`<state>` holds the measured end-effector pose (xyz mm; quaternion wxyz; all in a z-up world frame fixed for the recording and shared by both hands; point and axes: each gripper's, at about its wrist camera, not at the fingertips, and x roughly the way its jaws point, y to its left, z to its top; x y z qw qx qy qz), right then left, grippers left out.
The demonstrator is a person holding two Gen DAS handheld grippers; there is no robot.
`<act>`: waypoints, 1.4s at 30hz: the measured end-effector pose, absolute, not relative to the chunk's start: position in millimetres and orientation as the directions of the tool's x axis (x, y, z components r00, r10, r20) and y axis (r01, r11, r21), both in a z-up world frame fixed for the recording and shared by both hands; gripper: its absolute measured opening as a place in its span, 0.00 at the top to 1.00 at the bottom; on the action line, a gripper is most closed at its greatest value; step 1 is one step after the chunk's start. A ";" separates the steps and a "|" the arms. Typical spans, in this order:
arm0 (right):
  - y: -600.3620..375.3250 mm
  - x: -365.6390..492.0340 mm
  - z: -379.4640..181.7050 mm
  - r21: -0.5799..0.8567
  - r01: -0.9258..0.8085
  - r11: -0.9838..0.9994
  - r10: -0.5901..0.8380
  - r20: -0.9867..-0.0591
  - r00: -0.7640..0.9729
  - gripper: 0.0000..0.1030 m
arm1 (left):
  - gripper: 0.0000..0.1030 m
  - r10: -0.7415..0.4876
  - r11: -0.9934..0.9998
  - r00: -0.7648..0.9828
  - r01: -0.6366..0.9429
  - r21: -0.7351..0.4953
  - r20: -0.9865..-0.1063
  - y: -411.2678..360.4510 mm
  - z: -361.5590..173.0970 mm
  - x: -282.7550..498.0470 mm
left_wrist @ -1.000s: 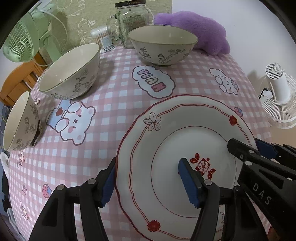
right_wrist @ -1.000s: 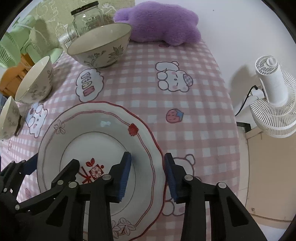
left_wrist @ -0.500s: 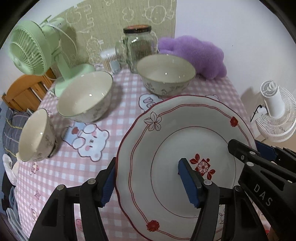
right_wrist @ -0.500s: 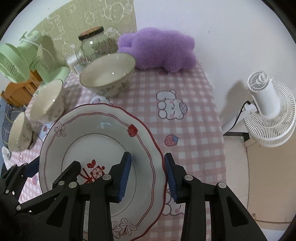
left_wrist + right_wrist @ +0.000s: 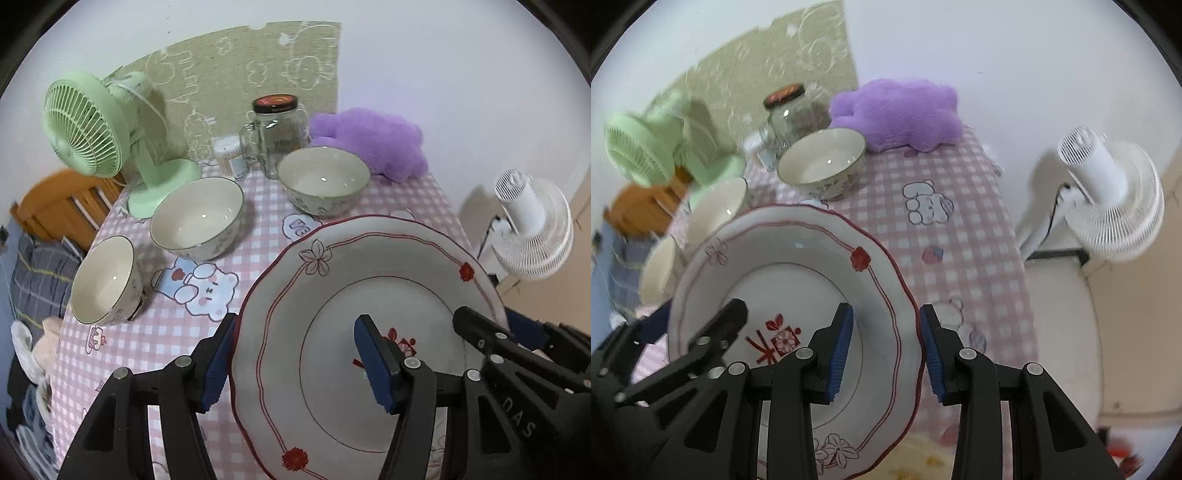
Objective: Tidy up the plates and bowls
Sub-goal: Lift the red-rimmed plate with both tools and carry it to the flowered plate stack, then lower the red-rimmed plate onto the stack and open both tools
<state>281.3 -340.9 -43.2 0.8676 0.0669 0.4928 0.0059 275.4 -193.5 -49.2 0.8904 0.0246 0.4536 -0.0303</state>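
A large white plate point(image 5: 369, 258) with a red scalloped line and flower prints hangs tilted above the pink checked tablecloth point(image 5: 258, 218). My left gripper point(image 5: 295, 363) is shut on the plate's left rim, one blue pad under the edge and one on the inner face. My right gripper point(image 5: 886, 349) is shut on the plate point(image 5: 798, 266) at its right rim. Three floral bowls stand on the table: a far one point(image 5: 323, 181), a middle one point(image 5: 197, 218) and a small one point(image 5: 103, 280) at the left edge. All three are empty.
At the back of the table stand a green fan point(image 5: 88, 129), a lidded glass jar point(image 5: 275, 133), a cotton-swab tub point(image 5: 229, 157) and a purple plush point(image 5: 373, 144). A white floor fan point(image 5: 532, 229) stands right of the table. A wooden chair point(image 5: 55, 206) and clothes lie left.
Both grippers have risen with the plate, which has left the tablecloth. The table and bowls now look farther below, and the wall and green fan have come into view.
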 end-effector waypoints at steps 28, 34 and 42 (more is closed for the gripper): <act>-367.9 159.3 -74.6 0.016 0.199 0.980 -0.070 -0.905 0.419 0.61 | 0.38 -0.162 0.961 0.445 0.274 -0.038 -0.881 -235.8 -97.8 180.8; -374.7 139.6 -87.1 -0.004 0.213 0.977 -0.088 -0.918 0.388 0.61 | 0.38 -0.169 0.955 0.407 0.291 -0.048 -0.898 -241.4 -112.2 158.8; -376.4 127.3 -106.4 -0.008 0.208 0.978 -0.081 -0.936 0.343 0.61 | 0.38 -0.134 0.949 0.407 0.314 0.000 -0.904 -246.6 -120.4 146.6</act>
